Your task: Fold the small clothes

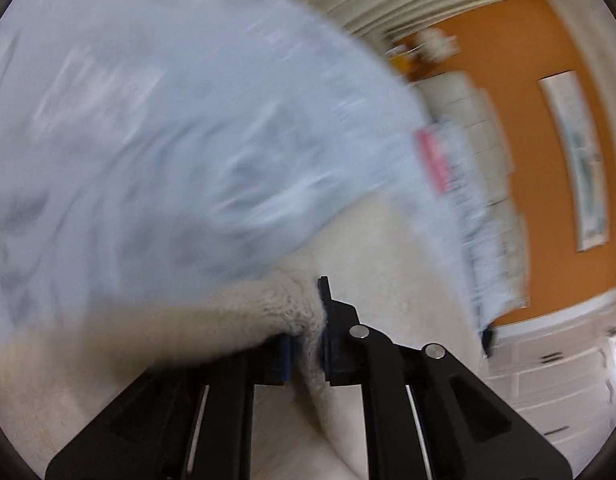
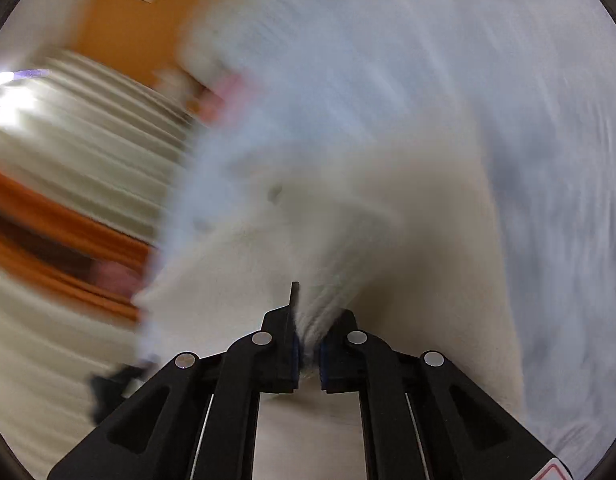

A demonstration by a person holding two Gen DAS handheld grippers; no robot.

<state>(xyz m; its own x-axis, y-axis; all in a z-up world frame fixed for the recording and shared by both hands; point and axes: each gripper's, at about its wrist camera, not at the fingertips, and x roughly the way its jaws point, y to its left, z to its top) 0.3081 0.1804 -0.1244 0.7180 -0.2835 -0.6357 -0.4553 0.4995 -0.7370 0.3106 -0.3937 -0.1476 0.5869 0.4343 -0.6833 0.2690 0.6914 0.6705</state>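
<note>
Here, both grippers clamp the cream knit garment (image 1: 276, 312) above a pale blue bedspread (image 1: 148, 140): the left gripper (image 1: 308, 344) pinches a fuzzy fold, the right gripper (image 2: 308, 344) a bunched edge. Each bite looks shallow, so a tug could pull the knit free or skew the fold. The bedspread's edge (image 1: 467, 240) lies close on one side; open room spreads the other way.

My two wrist cameras look forward and downward along my left gripper (image 1: 308, 344) and right gripper (image 2: 308, 354), very near the cream cloth (image 1: 244, 312); both share it and the pale blue bedspread (image 1: 168, 120).
</note>
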